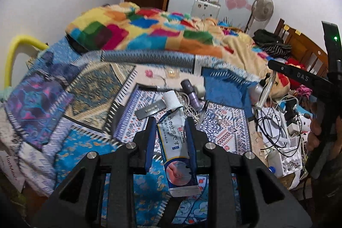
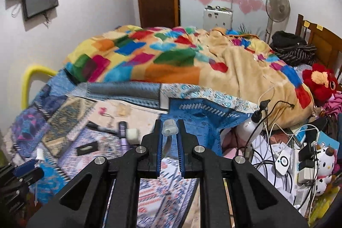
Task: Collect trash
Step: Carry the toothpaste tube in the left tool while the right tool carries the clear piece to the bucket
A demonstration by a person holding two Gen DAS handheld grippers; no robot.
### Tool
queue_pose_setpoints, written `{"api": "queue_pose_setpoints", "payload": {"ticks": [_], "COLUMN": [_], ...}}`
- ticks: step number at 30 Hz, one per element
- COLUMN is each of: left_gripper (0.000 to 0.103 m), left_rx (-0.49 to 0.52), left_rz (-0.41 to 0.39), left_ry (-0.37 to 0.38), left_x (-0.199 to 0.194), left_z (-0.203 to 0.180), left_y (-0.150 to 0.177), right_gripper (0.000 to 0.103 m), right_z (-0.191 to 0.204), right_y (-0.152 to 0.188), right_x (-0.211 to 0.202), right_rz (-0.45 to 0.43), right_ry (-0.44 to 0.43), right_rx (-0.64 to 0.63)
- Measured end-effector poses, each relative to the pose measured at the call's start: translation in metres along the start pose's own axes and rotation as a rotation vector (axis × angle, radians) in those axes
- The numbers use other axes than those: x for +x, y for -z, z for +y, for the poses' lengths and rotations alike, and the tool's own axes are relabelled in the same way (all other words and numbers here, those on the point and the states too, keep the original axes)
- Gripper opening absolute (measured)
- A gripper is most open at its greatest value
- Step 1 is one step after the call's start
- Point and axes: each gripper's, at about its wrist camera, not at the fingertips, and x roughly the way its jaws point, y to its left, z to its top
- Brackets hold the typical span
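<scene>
Left tongs (image 1: 171,121): I am clamping a white tube (image 1: 177,142) between the pads, cap forward. Right tongs (image 2: 168,124): I am pinching a clear plastic piece (image 2: 169,129) at the tips. I am judging both grips should stay firm and level until a bin is found; none is showing.

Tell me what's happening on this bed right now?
A person is picking trash off a cluttered bed with two handheld grippers. The left gripper is clamped on a white squeeze tube with Japanese print, lifted above the patterned blue bedspread. The right gripper pinches a small clear plastic piece. A purple bottle and a grey flat strip lie on the bed.
</scene>
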Motion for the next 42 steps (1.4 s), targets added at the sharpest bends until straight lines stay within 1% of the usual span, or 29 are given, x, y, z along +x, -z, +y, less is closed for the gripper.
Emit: {"api": "queue_pose_setpoints", "payload": {"ticks": [4, 8, 10, 15, 19, 25, 29, 34, 38, 42], "left_gripper": [0.027, 0.027, 0.027, 0.027, 0.027, 0.027, 0.027, 0.027, 0.027, 0.027], "left_rx": [0.003, 0.000, -0.002, -0.026, -0.040, -0.035, -0.030, -0.074, -0.138, -0.190], "left_rz": [-0.045, -0.087, -0.101, -0.145, -0.169, -0.200, -0.196, -0.155, -0.107, -0.053], "left_ry": [-0.018, -0.043, -0.054, -0.088, -0.121, -0.203, -0.263, -0.317, -0.331, -0.342], "left_x": [-0.040, -0.086, -0.101, -0.151, -0.184, -0.239, -0.266, -0.287, -0.292, -0.287], "left_z": [0.003, 0.011, 0.016, 0.042, 0.064, 0.101, 0.125, 0.164, 0.195, 0.218], "left_y": [0.001, 0.009, 0.013, 0.025, 0.032, 0.055, 0.077, 0.114, 0.146, 0.176], "right_gripper": [0.011, 0.011, 0.011, 0.011, 0.011, 0.011, 0.011, 0.011, 0.011, 0.011], "right_z": [0.017, 0.040, 0.050, 0.081, 0.105, 0.143, 0.174, 0.211, 0.242, 0.272], "right_y": [-0.001, 0.002, 0.004, 0.014, 0.024, 0.038, 0.053, 0.072, 0.090, 0.111], "right_x": [-0.033, -0.068, -0.082, -0.116, -0.133, -0.158, -0.172, -0.180, -0.176, -0.166], "right_rz": [-0.032, -0.063, -0.070, -0.087, -0.089, -0.095, -0.095, -0.076, -0.037, 0.019], "right_ry": [-0.048, -0.095, -0.119, -0.168, -0.207, -0.268, -0.308, -0.354, -0.385, -0.411], "right_rx": [-0.002, -0.022, -0.031, -0.055, -0.073, -0.106, -0.140, -0.178, -0.219, -0.257]}}
